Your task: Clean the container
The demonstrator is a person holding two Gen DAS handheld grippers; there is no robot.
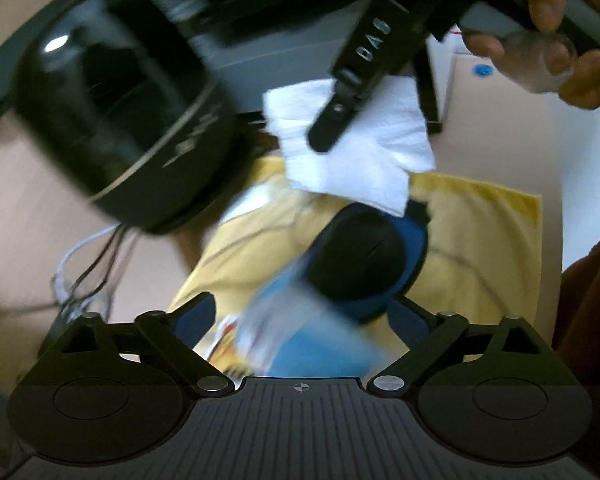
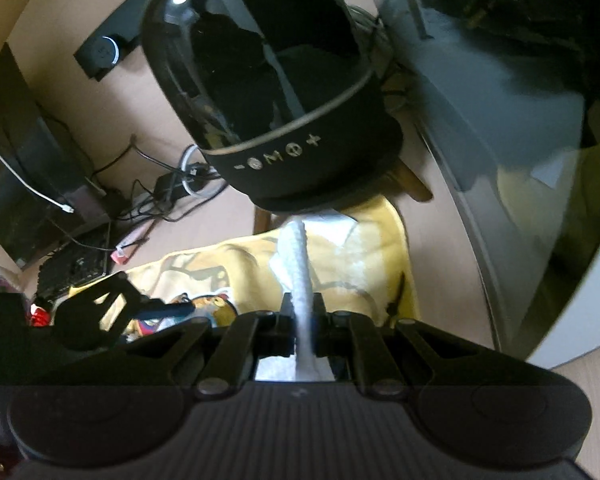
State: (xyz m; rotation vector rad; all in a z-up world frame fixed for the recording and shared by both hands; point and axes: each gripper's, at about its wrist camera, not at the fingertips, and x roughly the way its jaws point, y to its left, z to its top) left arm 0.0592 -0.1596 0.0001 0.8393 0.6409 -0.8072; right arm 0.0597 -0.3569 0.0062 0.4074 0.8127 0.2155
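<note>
Jaws first: our right gripper (image 2: 302, 312) is pinched tight on a white paper towel (image 2: 300, 264), which stands edge-on between the pads and points ahead; our left gripper (image 1: 300, 316) has its jaws spread wide around a blue container with a black cap (image 1: 360, 256), though motion blur keeps us from saying whether the pads actually press it. We judge it is held there, since it hangs in the gap above a yellow printed cloth (image 1: 480, 248).

That container sits between and just ahead of the left jaws, its long axis running roughly along the fingers with the capped end away from the camera. In the left wrist view the right gripper (image 1: 340, 120) reaches in from above with the paper towel (image 1: 352, 152) hanging just beyond the cap, its lower edge touching or nearly touching. So the towel lies on the far side of the cap, and the wipe would, we think, come down along that axis.

Outward, a glossy black domed appliance (image 2: 268, 80) with control marks on its band stands beyond the cloth on a pale wooden table (image 2: 100, 92). A hand (image 1: 548, 40) grips the right tool's handle.

The container's label is smeared past reading, its lower body is cut off by the gripper housing, and the right wrist view does not show it at all.
</note>
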